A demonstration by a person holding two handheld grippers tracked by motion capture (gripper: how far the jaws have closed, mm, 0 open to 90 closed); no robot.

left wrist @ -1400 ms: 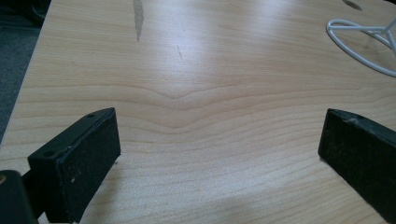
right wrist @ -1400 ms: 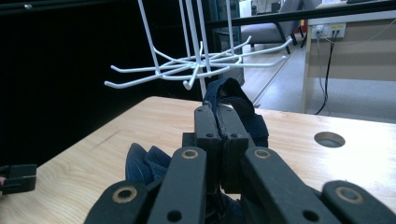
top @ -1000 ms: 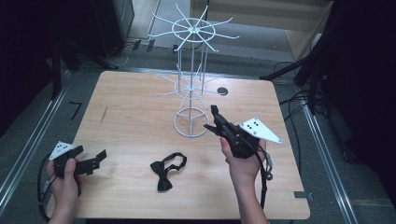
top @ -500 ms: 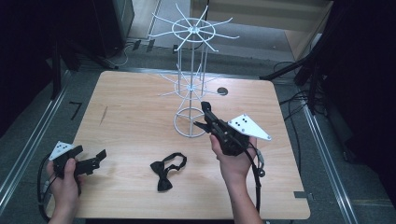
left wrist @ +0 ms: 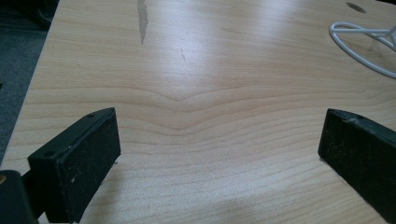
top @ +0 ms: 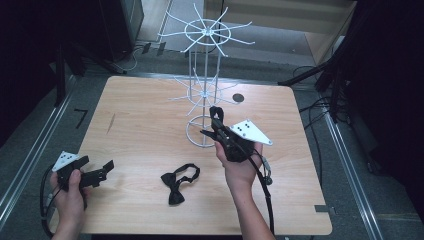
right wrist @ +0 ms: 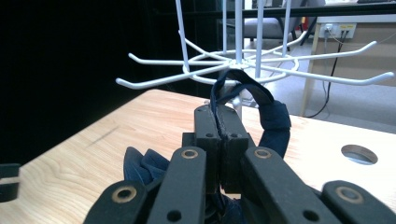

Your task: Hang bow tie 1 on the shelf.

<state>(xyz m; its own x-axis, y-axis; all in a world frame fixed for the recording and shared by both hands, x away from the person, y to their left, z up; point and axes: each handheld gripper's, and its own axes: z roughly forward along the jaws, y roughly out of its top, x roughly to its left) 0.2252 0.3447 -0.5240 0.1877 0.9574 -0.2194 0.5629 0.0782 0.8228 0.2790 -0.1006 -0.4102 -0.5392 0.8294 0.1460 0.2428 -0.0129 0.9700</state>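
Pinching navy bow tie point(right wrist: 273, 119) strap, right gripper point(right wrist: 218, 122), loop pointing rackward

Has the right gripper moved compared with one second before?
Yes. The right gripper, shut on a dark bow tie, has moved left, toward the white wire rack; its tip now overlaps the rack's base ring.

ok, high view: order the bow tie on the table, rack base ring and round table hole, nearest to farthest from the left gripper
1. bow tie, lying on the table to the right of the left gripper.
2. rack base ring, mid-table.
3. round table hole, far side, right of the rack pole.
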